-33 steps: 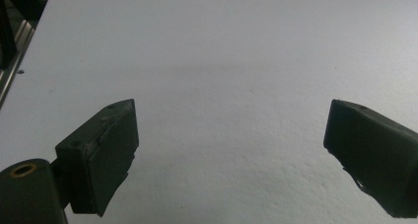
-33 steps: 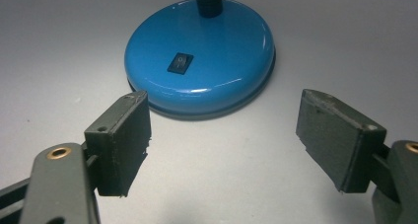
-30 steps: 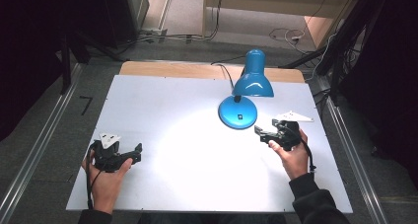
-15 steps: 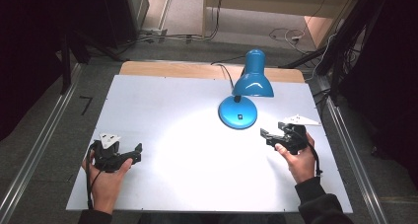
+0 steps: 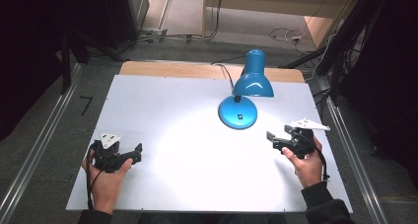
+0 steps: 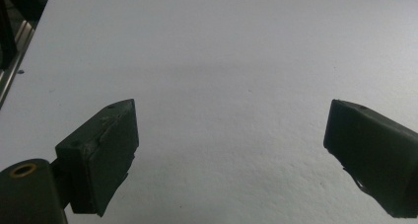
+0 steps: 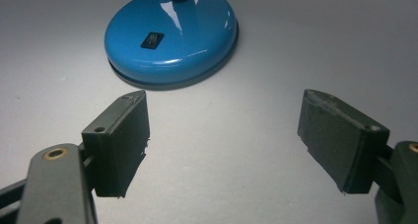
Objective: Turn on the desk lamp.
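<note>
Facing the blue lamp (image 7: 170,34), right claw (image 7: 224,140) gaping (empty), lamp base near, apparently untouched

Loads of free table, just one thing in the way

The lamp (image 5: 244,93) is the only obstacle on the table (image 5: 162,100): bare surface left of it and in front of its base (image 7: 171,34), where the right gripper (image 7: 224,145) sits wide open, near but not touching.

One blue metal desk lamp (image 5: 245,93) with a round base stands on one white desk (image 5: 162,105). One black rocker switch (image 7: 152,40) sits on that base. Two black hand-held grippers: the left hand-held gripper (image 5: 134,154) and the right hand-held gripper (image 5: 274,138), each with two jaws.
</note>
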Tool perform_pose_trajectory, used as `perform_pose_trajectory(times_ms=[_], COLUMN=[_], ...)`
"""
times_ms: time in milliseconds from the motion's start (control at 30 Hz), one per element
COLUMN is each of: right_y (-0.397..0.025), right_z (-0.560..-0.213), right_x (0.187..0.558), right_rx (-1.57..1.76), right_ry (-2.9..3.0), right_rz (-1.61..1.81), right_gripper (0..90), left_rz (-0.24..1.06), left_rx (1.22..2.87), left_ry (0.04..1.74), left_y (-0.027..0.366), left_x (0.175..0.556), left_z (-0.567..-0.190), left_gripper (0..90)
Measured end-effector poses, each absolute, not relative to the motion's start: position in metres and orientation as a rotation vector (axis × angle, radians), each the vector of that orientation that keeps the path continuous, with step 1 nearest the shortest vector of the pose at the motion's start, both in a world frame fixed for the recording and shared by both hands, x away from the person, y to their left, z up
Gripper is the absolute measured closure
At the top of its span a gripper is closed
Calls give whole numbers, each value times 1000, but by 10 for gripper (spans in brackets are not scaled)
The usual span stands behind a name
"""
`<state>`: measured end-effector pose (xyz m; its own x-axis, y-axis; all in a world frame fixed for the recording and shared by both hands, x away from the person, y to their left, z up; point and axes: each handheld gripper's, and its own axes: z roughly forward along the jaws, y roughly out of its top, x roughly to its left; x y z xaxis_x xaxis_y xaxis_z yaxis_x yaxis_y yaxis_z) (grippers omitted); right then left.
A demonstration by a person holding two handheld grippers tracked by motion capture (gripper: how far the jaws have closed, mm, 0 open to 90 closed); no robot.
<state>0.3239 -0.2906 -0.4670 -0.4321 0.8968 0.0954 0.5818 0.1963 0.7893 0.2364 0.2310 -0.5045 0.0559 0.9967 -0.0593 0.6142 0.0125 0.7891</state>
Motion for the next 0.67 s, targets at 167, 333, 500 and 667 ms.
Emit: perform_pose_trajectory(times_ms=[167, 333, 500, 667], right_y=[-297, -307, -326, -360], right_z=[-470, -471, -474, -483], right_x=[320, 316, 306, 290], right_rx=[1394, 1409, 1446, 1536], right_ry=[2086, 2065, 2037, 1962], right_rz=[1103, 1094, 1076, 1029], right_gripper=[185, 185, 177, 158], left_rz=[737, 738, 734, 736], left_rx=[1676, 1677, 1675, 1673], left_ry=[1630, 1631, 1635, 1638], left_y=[231, 231, 232, 233], left_x=[236, 236, 235, 235], left_z=[-504, -504, -505, -504], left_gripper=[73, 73, 73, 73])
